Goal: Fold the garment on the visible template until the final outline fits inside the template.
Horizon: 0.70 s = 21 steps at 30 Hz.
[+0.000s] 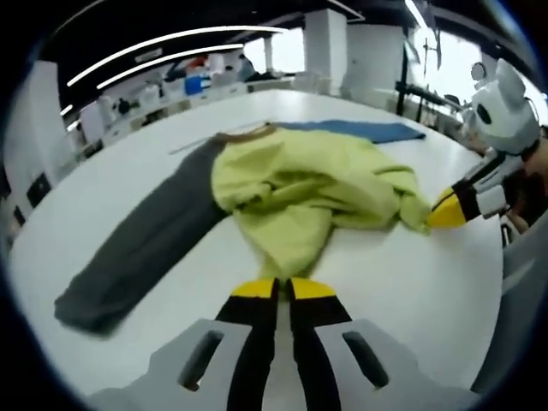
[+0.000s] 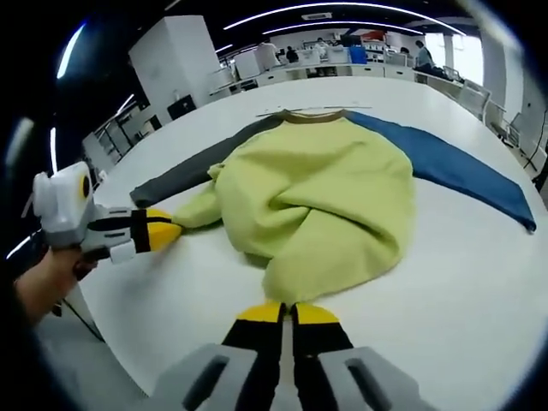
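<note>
Crosswise: garment (image 2: 317, 197) sleeves outstretched, collar far.

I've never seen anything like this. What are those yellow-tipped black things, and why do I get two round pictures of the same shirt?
There is no robot here. A person holds a pair of hand tongs in each hand, and a small fisheye camera rides on each, which is why the pictures are round.

The left gripper view looks along the left tongs; the right gripper view looks along the right tongs. Each pair also appears from the side in the other picture.

On the white table lies a garment with a yellow-green body, a grey sleeve and a blue sleeve. The body is bunched up, not yet neatly folded.

Both tongs look closed, each pinching an edge of the yellow-green cloth. A hand shows gripping the left tongs.
</note>
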Motion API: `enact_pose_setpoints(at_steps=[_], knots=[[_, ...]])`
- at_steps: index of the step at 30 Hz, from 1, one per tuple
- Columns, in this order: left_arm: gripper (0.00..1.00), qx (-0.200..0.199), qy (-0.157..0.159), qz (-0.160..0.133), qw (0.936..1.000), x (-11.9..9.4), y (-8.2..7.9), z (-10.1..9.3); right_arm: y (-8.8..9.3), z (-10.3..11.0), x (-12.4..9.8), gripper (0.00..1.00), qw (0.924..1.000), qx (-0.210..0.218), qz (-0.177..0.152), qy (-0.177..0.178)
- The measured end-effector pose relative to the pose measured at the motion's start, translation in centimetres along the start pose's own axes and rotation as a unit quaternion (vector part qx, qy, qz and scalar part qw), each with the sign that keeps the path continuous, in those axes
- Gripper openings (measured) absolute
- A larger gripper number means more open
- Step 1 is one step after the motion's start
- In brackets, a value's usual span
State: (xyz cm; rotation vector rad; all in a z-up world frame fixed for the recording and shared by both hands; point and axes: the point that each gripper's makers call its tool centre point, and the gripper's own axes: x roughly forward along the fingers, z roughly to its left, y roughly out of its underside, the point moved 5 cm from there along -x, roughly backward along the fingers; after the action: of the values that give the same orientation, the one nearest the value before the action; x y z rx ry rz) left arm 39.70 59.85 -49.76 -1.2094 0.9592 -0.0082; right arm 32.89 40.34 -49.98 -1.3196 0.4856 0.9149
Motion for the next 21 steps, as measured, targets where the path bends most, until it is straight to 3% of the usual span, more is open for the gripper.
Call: enact_pose_setpoints(at_steps=[11, 21], knots=[[0.00, -0.036, 0.004, -0.006, 0.9993, -2.3, -0.7, 0.3, 0.8, -3.4, -3.3, 0.00, 0.9998, -0.011, -0.006, 0.014], [0.00, -0.049, 0.009, 0.017, 0.9986, -4.4, -0.2, -0.4, 1.1, -6.1, -6.1, 0.00, 0.9974, -0.065, 0.002, 0.031]])
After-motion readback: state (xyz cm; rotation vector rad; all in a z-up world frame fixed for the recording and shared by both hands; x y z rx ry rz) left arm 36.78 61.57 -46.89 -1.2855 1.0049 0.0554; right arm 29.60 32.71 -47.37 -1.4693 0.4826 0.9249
